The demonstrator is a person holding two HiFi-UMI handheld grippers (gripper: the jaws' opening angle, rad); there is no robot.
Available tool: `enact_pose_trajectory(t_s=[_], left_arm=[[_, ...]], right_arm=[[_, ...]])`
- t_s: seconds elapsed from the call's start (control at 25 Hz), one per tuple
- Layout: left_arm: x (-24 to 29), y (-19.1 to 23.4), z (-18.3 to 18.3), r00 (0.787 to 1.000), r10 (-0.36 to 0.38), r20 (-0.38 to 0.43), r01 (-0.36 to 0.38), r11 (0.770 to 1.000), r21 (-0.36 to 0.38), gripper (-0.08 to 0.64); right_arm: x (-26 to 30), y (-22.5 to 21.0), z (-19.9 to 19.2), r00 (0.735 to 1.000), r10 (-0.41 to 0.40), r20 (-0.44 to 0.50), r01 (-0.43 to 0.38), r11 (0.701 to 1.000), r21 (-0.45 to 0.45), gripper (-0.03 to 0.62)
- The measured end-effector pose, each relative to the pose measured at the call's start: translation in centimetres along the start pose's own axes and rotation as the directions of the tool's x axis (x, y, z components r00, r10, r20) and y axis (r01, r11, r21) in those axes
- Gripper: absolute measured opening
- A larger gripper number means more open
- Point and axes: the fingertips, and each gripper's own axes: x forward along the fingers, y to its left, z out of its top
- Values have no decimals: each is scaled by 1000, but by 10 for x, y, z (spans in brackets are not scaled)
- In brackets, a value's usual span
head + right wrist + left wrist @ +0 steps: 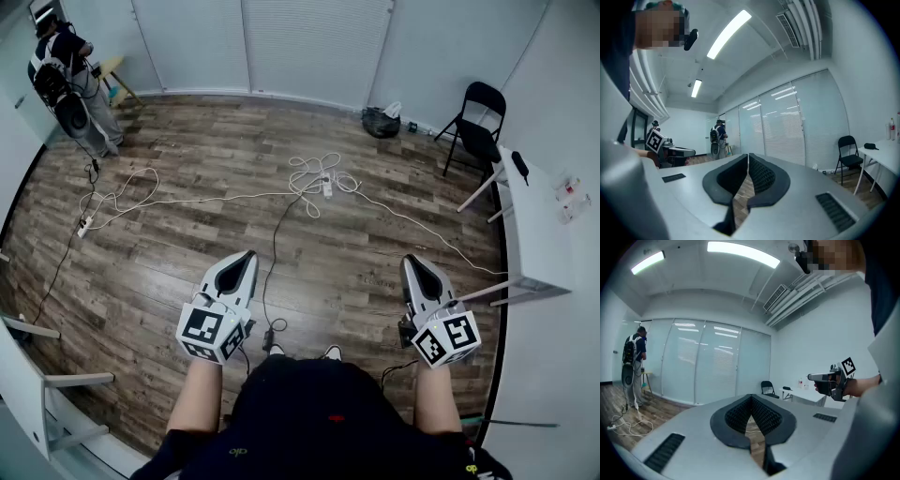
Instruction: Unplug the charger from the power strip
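A white power strip (326, 187) lies on the wood floor, far ahead, amid looped white cables. A black cable (274, 246) runs from near it back to a small black block (272, 337) by the person's feet; whether that is the charger I cannot tell. My left gripper (247, 256) and right gripper (409, 260) are held level above the floor, well short of the strip. Both are shut with nothing between the pads. The left gripper (750, 398) sees the right gripper (829, 378) beside it. The right gripper (748, 157) sees the left gripper (670, 151).
A second white power strip (84, 226) lies at the left on a long white cable. A person with a backpack (70, 80) stands at the far left. At the right are a black folding chair (478, 122) and a white table (539, 225). A dark bag (381, 122) sits by the far wall.
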Motion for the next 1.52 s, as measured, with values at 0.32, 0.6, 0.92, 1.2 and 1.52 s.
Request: enact_pose_trajectory(t_s=[0.32, 0.6, 0.92, 1.2, 1.52], left_arm=[[5, -5, -1, 1000, -25, -9, 25, 999, 34, 18], [3, -2, -3, 1000, -27, -10, 27, 999, 30, 18], [2, 18, -5, 999, -36, -11, 36, 999, 8, 18], [-9, 44, -16, 998, -66, -14, 66, 998, -7, 18], [-30, 72, -53, 993, -97, -67, 94, 995, -41, 18]], right_arm=[[5, 2, -3, 1000, 18, -1, -18, 1000, 0, 29], [10, 3, -10, 1000, 18, -12, -17, 999, 45, 29], [26, 14, -15, 1000, 7, -27, -5, 998, 62, 29], [38, 41, -21, 998, -21, -59, 24, 999, 45, 29], [44, 72, -47, 991, -70, -110, 74, 997, 29, 29]])
